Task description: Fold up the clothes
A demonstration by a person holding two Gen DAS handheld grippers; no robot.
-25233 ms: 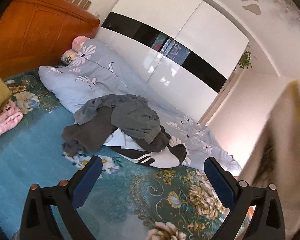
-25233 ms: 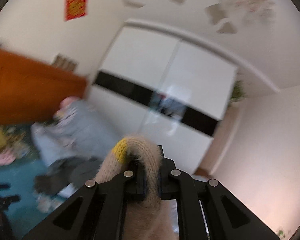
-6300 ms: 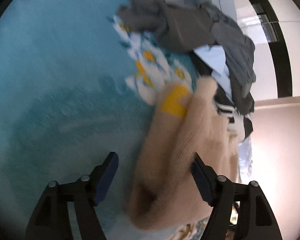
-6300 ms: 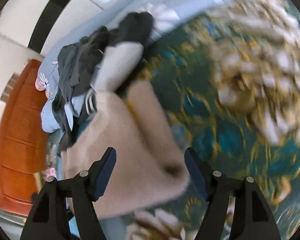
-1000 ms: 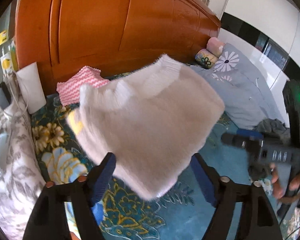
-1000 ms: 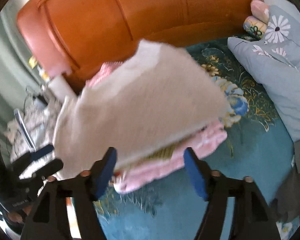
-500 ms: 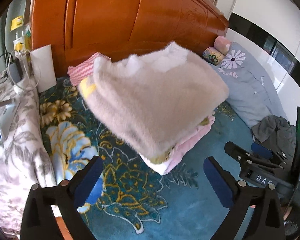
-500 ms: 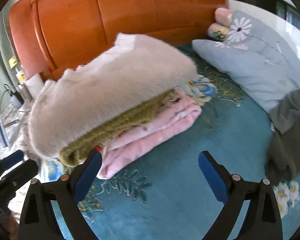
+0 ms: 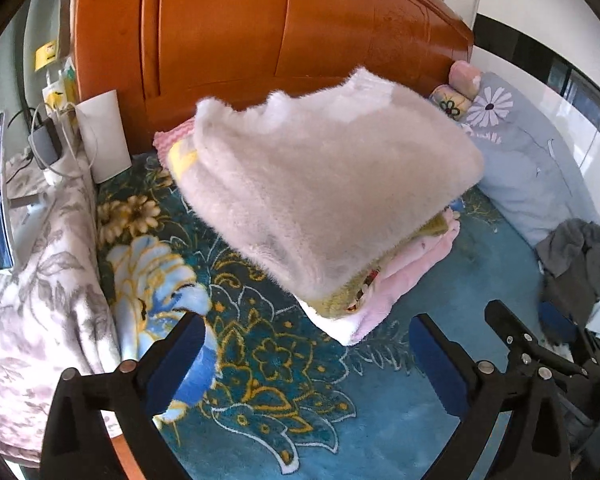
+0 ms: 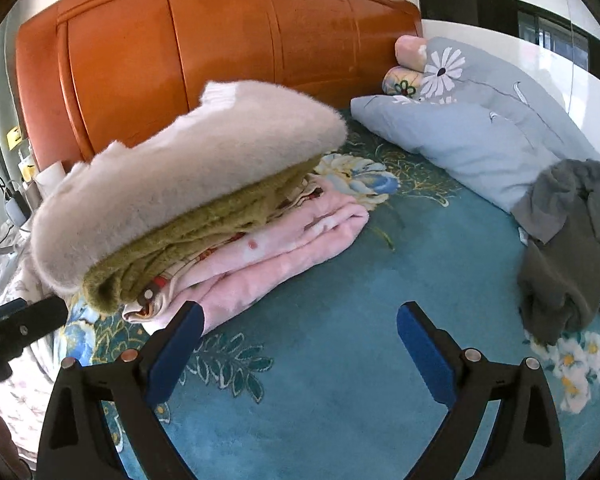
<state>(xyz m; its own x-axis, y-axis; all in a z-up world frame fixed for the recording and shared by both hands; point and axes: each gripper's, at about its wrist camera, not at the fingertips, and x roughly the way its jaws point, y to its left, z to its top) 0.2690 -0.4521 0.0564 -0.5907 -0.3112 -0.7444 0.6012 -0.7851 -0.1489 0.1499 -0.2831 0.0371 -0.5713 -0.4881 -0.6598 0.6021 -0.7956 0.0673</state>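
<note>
A folded beige fuzzy sweater (image 9: 324, 188) lies on top of a stack of folded clothes near the headboard, also in the right wrist view (image 10: 188, 176). Under it are an olive green garment (image 10: 204, 216) and a pink garment (image 10: 284, 244). My left gripper (image 9: 306, 364) is open and empty, a little in front of the stack. My right gripper (image 10: 298, 344) is open and empty, low over the teal blanket (image 10: 340, 380) in front of the stack. A heap of unfolded grey clothes (image 10: 568, 232) lies at the right, also in the left wrist view (image 9: 580, 256).
An orange wooden headboard (image 10: 204, 52) stands behind the stack. A grey-blue flowered quilt (image 10: 480, 108) and small pillows (image 10: 408, 60) lie at the back right. A white box (image 9: 102, 136) and cables sit on a bedside surface at the left. The other gripper (image 9: 540, 356) shows at the lower right.
The beige sweater has come down onto the stack and been let go. Both grippers have drawn back from it and stand open.
</note>
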